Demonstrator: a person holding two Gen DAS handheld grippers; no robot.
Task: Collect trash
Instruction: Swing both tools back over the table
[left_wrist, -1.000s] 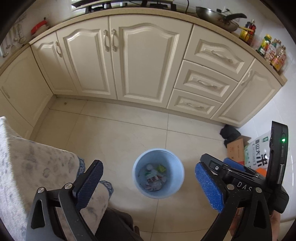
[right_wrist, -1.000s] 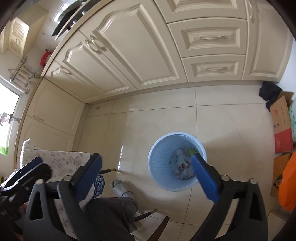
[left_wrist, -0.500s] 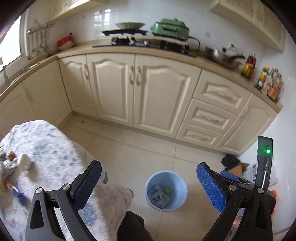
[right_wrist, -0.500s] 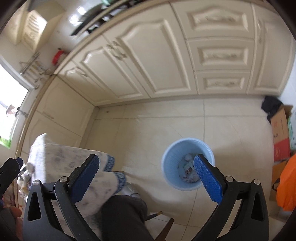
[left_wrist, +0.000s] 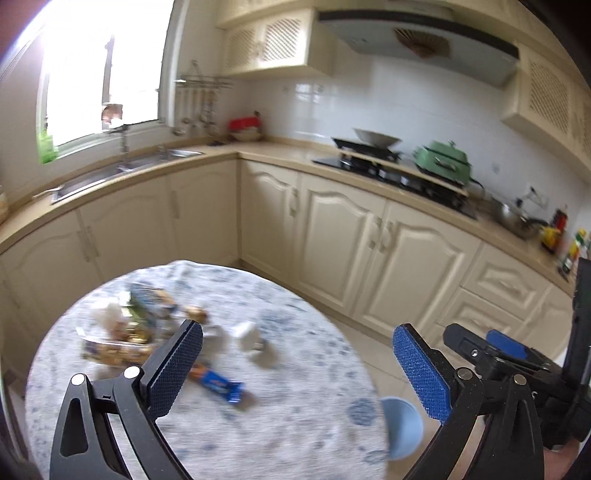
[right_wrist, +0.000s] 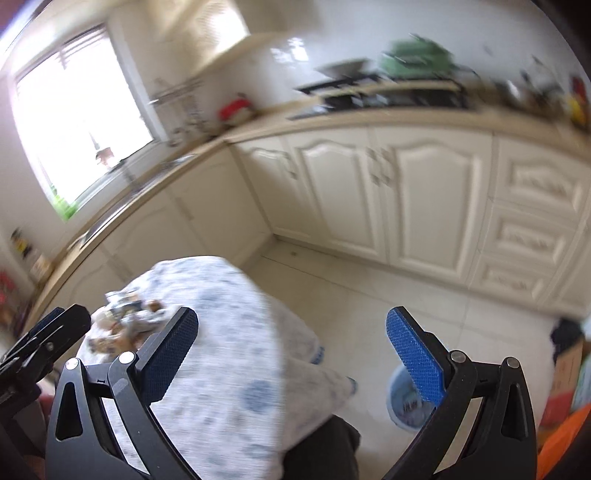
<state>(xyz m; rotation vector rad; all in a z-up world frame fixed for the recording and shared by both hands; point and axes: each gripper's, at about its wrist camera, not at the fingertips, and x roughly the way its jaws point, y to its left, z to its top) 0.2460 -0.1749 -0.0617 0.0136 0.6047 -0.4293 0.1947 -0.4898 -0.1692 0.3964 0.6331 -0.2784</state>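
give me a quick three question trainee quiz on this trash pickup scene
1. True or false: the left hand-held gripper is shut on a wrapper.
2. Where is the light blue bin? A on the table, B on the floor beside the table, C on the counter.
3. Fill in: the blue snack wrapper lies on the ____.

Key: 1 false, its jaws stand open and empty, as do the right hand-held gripper's. 2 B. 3 table.

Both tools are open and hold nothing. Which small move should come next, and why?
Probably lower the left tool onto the blue wrapper and close on it. The tool is open and empty above the table, the wrapper lies nearest to it, apart from the blurred pile, and the bin stands beside the table.
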